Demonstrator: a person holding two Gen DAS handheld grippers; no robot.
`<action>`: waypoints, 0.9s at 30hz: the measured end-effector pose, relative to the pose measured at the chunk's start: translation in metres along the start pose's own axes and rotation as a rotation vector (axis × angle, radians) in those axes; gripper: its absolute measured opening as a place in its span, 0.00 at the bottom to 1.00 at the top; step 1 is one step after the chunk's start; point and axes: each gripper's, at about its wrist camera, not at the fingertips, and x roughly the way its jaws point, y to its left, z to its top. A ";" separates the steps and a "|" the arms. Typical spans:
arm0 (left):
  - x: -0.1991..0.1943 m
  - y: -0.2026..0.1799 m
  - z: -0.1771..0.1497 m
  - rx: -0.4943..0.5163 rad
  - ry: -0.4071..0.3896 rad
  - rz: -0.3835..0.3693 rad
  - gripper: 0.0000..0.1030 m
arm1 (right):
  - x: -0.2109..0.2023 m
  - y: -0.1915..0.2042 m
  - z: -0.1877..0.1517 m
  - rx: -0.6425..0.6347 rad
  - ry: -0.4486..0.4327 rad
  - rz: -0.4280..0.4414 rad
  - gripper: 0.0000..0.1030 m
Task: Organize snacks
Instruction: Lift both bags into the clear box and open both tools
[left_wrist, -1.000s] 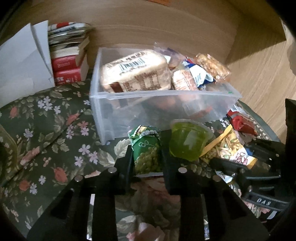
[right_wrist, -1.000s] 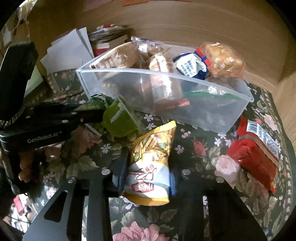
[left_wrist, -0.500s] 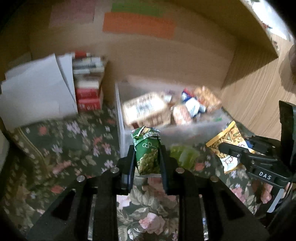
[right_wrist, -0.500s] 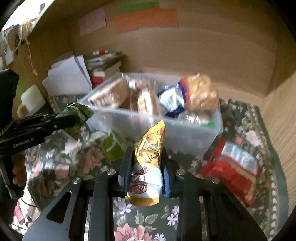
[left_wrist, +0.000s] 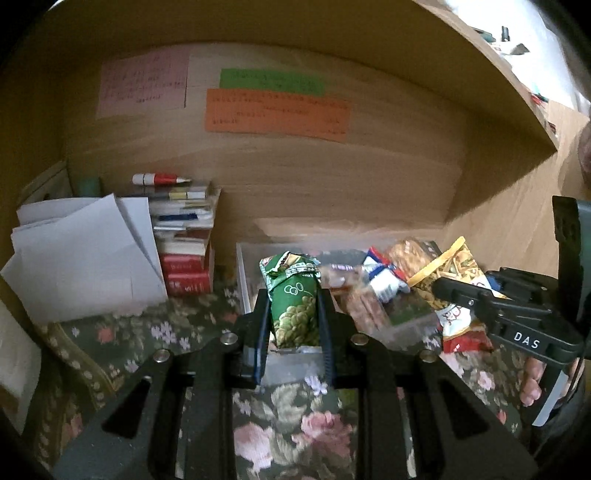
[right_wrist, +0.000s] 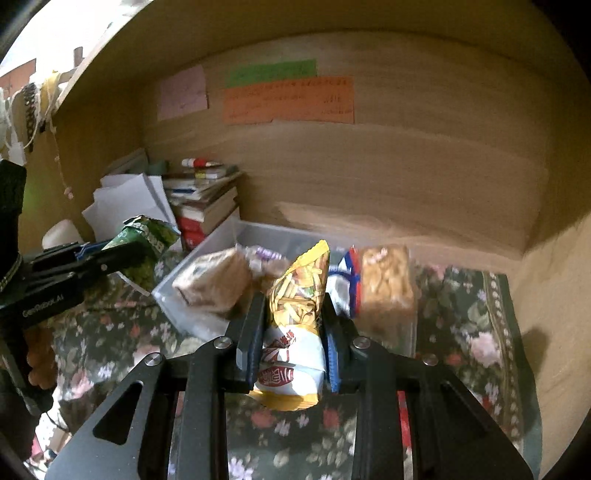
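My left gripper (left_wrist: 293, 317) is shut on a green snack packet (left_wrist: 293, 302) and holds it in the air in front of the clear plastic bin (left_wrist: 242, 273). My right gripper (right_wrist: 293, 328) is shut on a yellow and white snack bag (right_wrist: 295, 314), also lifted, near the bin (right_wrist: 173, 299). The bin holds several wrapped snacks, among them a brown bread pack (right_wrist: 214, 280) and a blue and white packet (right_wrist: 345, 284). In the left wrist view the right gripper (left_wrist: 465, 295) shows at the right with the yellow bag (left_wrist: 454, 269). The left gripper (right_wrist: 122, 258) with the green packet (right_wrist: 147, 236) appears at the left of the right wrist view.
A floral cloth (left_wrist: 295, 424) covers the surface. White papers (left_wrist: 81, 258) and a stack of books (left_wrist: 184, 243) stand left of the bin against the wooden back wall, which bears coloured notes (left_wrist: 277, 114). A wooden side wall (right_wrist: 554, 295) closes the right.
Both grippers have risen with their packets, off the cloth to above the bin's front. The green jelly cup and the red packet have dropped out of view.
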 end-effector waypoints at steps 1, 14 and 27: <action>0.002 0.001 0.002 -0.004 0.002 -0.002 0.23 | 0.003 -0.001 0.003 -0.003 0.002 0.000 0.24; 0.059 0.017 0.018 -0.027 0.069 -0.022 0.23 | 0.051 -0.012 0.036 -0.013 0.032 -0.006 0.24; 0.095 0.033 0.019 -0.070 0.127 -0.010 0.33 | 0.090 -0.018 0.045 -0.020 0.121 -0.005 0.26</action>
